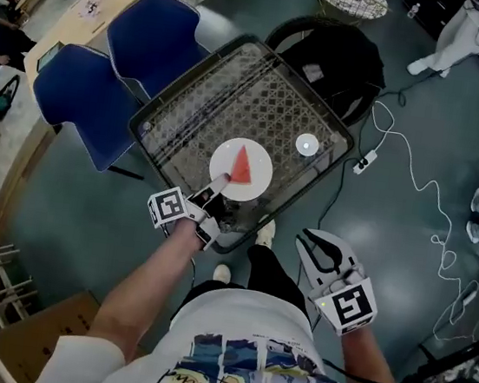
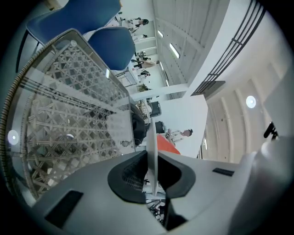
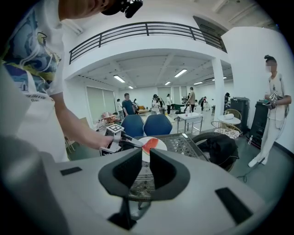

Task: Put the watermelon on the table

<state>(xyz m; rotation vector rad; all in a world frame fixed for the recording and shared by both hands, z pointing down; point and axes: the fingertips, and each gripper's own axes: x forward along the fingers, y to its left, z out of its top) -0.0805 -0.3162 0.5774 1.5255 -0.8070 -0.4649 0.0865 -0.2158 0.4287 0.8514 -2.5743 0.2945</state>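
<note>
A red watermelon wedge lies on a round white plate over the near part of the lattice-topped glass table. Whether the plate rests on the table I cannot tell. My left gripper is shut on the plate's near rim. In the left gripper view the plate stands edge-on between the jaws, with the wedge to its right. My right gripper hangs off the table's near right corner, holding nothing. In the right gripper view its jaws show a narrow empty gap, with the plate beyond.
A small white disc lies on the table to the right of the plate. Two blue chairs stand at the table's left side. A black bag sits beyond the table. A white cable and power strip lie on the floor to the right.
</note>
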